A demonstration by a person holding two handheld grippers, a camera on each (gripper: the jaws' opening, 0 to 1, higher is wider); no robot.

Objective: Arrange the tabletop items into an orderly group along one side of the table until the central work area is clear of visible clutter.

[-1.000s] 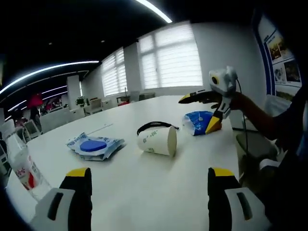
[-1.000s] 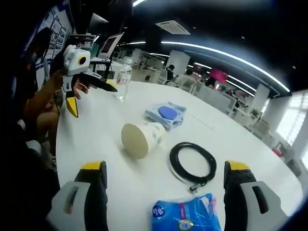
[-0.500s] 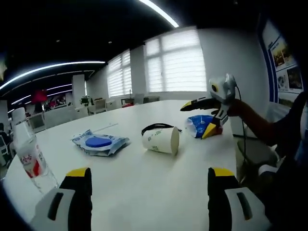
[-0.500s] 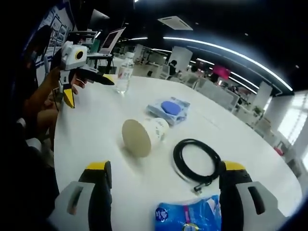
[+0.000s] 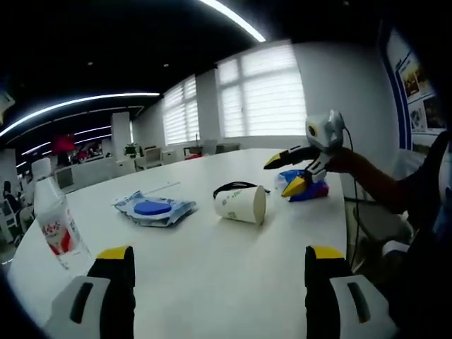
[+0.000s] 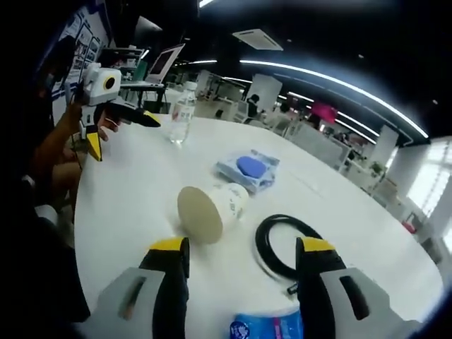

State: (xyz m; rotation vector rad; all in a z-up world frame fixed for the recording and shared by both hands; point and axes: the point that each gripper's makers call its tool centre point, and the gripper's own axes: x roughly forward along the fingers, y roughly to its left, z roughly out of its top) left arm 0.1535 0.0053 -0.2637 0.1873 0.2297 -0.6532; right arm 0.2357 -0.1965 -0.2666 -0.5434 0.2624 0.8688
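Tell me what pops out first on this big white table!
A paper cup lying on its side in the middle of the white table, with a black cable coil beside it. Farther off sit a blue packet and a clear water bottle near the table's edge.

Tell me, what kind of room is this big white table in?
Probably an open-plan office or meeting area. The long white table faces big windows with blinds, rows of desks and chairs stretch behind under strip ceiling lights, and a laptop sits nearby.
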